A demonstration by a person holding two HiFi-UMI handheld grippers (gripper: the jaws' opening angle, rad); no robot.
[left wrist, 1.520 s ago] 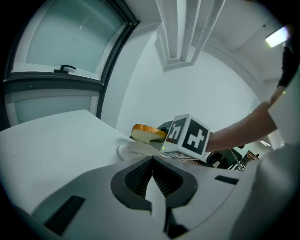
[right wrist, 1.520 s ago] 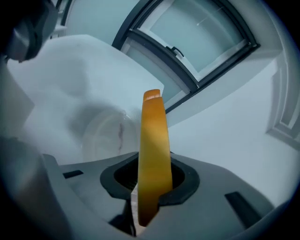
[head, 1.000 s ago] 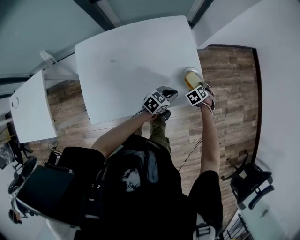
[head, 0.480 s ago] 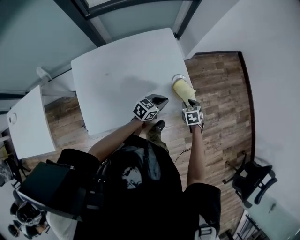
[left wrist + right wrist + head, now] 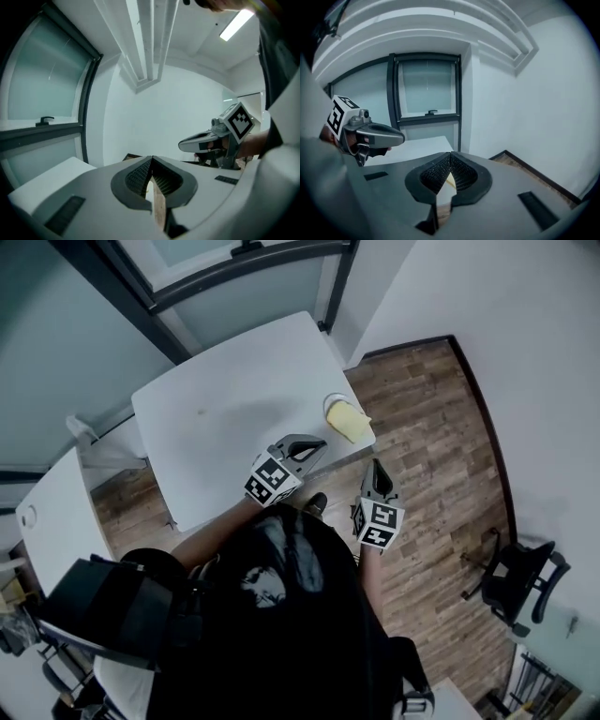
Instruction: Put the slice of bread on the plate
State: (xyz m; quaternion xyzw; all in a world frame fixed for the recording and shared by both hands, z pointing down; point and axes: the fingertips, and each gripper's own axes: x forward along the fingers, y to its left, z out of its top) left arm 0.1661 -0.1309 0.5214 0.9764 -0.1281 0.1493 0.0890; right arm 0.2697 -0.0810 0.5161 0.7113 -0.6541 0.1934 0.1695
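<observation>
A yellow slice of bread [image 5: 348, 421] lies on a small white plate [image 5: 329, 401] at the right edge of the white table [image 5: 225, 399]. My left gripper [image 5: 322, 441] hovers over the table's near edge, left of the plate, with its jaws shut and nothing between them [image 5: 151, 160]. My right gripper [image 5: 377, 464] hangs over the wooden floor, just off the table and short of the plate. It is shut and holds nothing [image 5: 450, 155]. Each gripper view shows the other gripper: the right gripper [image 5: 206, 140] and the left gripper [image 5: 370, 133].
A second white table [image 5: 47, 512] stands at the left. A black office chair [image 5: 511, 582] is on the wooden floor [image 5: 422, 409] at the right. A glazed wall with dark frames [image 5: 244, 254] runs behind the table, and a white wall closes the right side.
The right gripper has let go of the bread on the plate, shut, and pulled back and up off the table. The left gripper has also risen.
</observation>
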